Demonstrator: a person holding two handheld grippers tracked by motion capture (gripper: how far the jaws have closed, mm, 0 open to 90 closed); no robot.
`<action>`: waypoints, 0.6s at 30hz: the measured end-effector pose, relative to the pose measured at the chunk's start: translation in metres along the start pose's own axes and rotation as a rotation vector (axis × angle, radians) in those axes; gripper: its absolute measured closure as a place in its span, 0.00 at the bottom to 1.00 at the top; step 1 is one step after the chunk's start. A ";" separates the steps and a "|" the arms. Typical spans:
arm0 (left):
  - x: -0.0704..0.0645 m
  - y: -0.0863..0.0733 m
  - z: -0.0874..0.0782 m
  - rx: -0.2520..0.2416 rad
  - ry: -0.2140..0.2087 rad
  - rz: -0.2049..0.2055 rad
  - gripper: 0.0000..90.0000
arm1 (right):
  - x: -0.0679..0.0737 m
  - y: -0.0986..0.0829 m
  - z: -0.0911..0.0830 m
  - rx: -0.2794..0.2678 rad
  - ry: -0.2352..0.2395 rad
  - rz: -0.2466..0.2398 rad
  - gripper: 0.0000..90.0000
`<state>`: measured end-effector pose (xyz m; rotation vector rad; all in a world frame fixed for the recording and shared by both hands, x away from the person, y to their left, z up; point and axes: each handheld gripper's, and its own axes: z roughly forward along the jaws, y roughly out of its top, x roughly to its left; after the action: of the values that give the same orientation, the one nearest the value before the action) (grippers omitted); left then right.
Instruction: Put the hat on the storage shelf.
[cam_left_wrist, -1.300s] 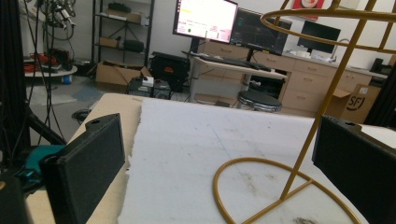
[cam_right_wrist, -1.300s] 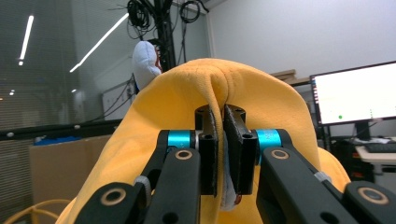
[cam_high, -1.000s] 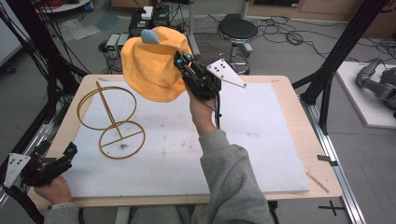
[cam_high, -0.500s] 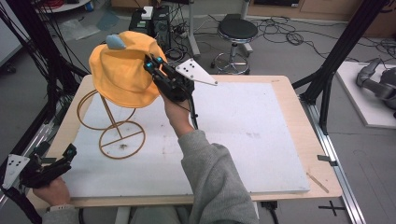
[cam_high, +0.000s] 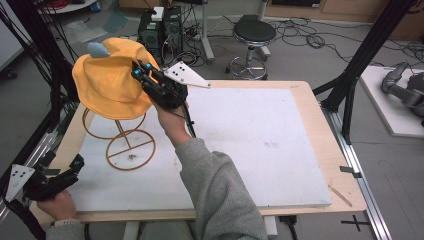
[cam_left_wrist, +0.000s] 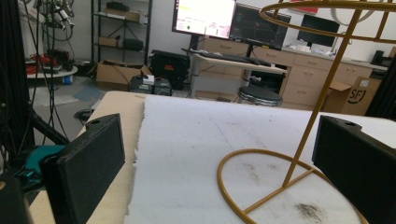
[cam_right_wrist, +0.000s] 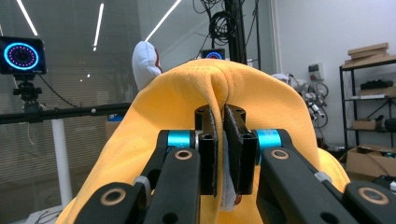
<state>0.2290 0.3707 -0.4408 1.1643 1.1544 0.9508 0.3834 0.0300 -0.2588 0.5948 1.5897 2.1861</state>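
A yellow fabric hat (cam_high: 107, 82) with a small grey-blue tip hangs over the top ring of a gold wire stand (cam_high: 129, 147) at the table's left. My right gripper (cam_high: 141, 71) is shut on a fold of the hat's brim; in the right gripper view the yellow hat (cam_right_wrist: 187, 107) bunches between the black jaws of that gripper (cam_right_wrist: 221, 122). My left gripper (cam_high: 75, 165) rests at the front left corner, held by a hand. In the left gripper view this gripper (cam_left_wrist: 224, 158) is open and holds nothing, with the stand's base ring (cam_left_wrist: 271, 186) ahead.
A white foam mat (cam_high: 260, 145) covers the wooden table (cam_high: 320, 125). A black stool (cam_high: 254, 32) and cables lie on the floor beyond. Black frame poles (cam_high: 360, 55) stand at the right and left edges.
My right gripper has carried the hat leftward and down, from above the table's middle to over the wire stand's top ring. The left gripper has stayed put.
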 end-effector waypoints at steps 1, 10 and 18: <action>0.000 0.000 0.000 0.001 0.000 0.001 0.03 | 0.000 -0.001 0.001 0.003 0.003 0.001 0.94; 0.000 -0.001 0.000 0.004 0.000 0.004 0.03 | 0.004 -0.009 0.008 0.033 0.016 0.008 0.94; 0.000 -0.001 0.001 0.002 -0.002 -0.003 0.03 | 0.007 -0.012 0.011 0.057 0.032 0.003 0.94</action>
<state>0.2297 0.3702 -0.4422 1.1643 1.1551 0.9459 0.3844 0.0459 -0.2670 0.5818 1.6728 2.1689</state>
